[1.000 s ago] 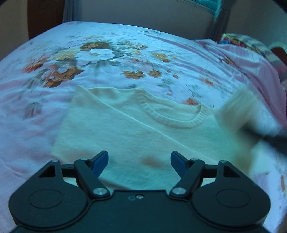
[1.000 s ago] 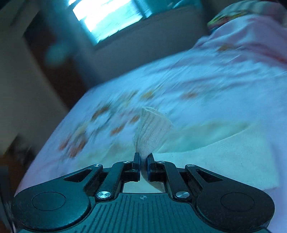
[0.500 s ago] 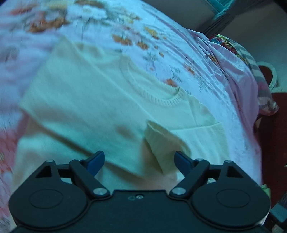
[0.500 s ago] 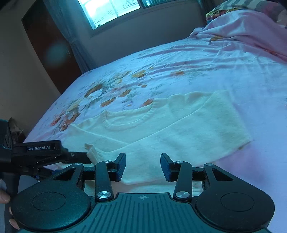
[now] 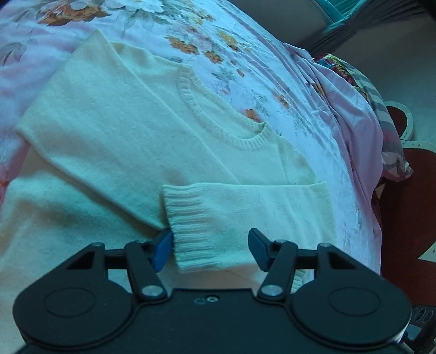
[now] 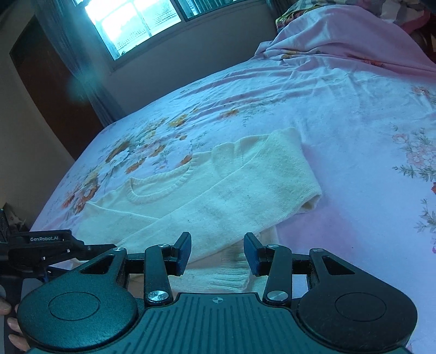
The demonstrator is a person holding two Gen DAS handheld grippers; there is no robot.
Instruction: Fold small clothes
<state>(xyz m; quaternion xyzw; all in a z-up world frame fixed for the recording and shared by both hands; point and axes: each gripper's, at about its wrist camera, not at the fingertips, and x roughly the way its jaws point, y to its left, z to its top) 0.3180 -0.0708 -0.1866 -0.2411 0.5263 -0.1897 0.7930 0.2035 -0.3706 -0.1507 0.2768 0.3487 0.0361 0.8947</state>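
Observation:
A cream knitted sweater (image 5: pixel 136 130) lies flat on the floral bedsheet (image 5: pixel 245 49), both sleeves folded across its body. The ribbed cuff (image 5: pixel 196 217) of one folded sleeve lies between the fingers of my left gripper (image 5: pixel 209 247), whose jaws are closing. The left pad touches the cuff's edge, and the cuff is not pinched. In the right wrist view the sweater (image 6: pixel 231 190) spreads ahead of my right gripper (image 6: pixel 217 253), which is open just above the cuff (image 6: pixel 226 277) and holds nothing. The left gripper's body (image 6: pixel 46 245) shows at that view's left edge.
Rumpled pink bedding and a patterned pillow (image 5: pixel 381 109) lie at the head of the bed. The bed's side edge drops to a reddish floor (image 5: pixel 408 217). A window (image 6: pixel 136 21) and a dark door (image 6: pixel 41 81) stand beyond the bed. A person's fingers (image 6: pixel 11 326) show at the lower left.
My right gripper let go of the sleeve cuff, opened and drew back; the sleeve now lies across the sweater. My left gripper tipped down over the cuff and its jaws narrowed.

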